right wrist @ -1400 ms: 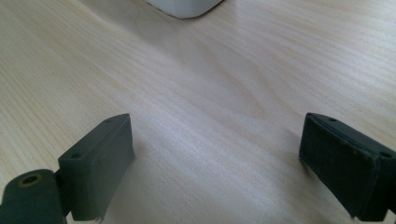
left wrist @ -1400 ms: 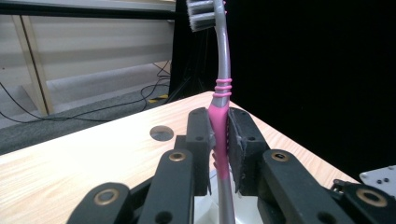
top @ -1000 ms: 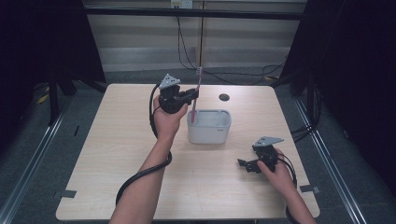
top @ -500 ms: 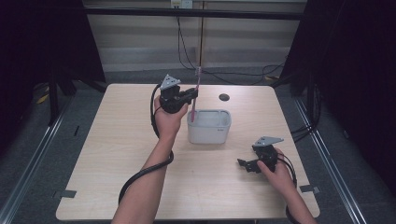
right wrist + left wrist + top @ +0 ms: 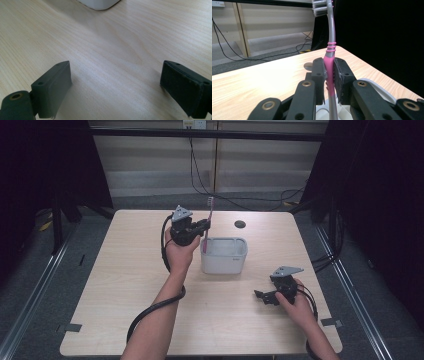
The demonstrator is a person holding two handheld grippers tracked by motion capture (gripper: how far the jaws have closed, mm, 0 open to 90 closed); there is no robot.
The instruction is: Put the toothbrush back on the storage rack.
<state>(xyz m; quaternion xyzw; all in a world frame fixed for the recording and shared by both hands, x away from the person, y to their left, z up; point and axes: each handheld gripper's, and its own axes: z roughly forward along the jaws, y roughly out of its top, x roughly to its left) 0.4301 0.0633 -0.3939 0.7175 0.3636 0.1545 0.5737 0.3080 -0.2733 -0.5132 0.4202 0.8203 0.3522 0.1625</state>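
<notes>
Left gripper view shows my left fingers (image 5: 329,75) clamped on the toothbrush (image 5: 331,50), upright over the bin (image 5: 224,255), not yet dropped in; my right fingers (image 5: 115,87) rest open above the desk (image 5: 105,50).

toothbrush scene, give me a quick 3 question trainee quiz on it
1. True or false: the left gripper is shut on the toothbrush.
2. Which way does the brush head point? A up, B down, C sideways.
3. What stands on the table right beside the left gripper?

Key
1. True: the pads clamp the pink handle.
2. A: the bristles are at the top.
3. A white bin; the toothbrush's lower end hangs at its left rim. The right gripper is open over bare wood.
</notes>
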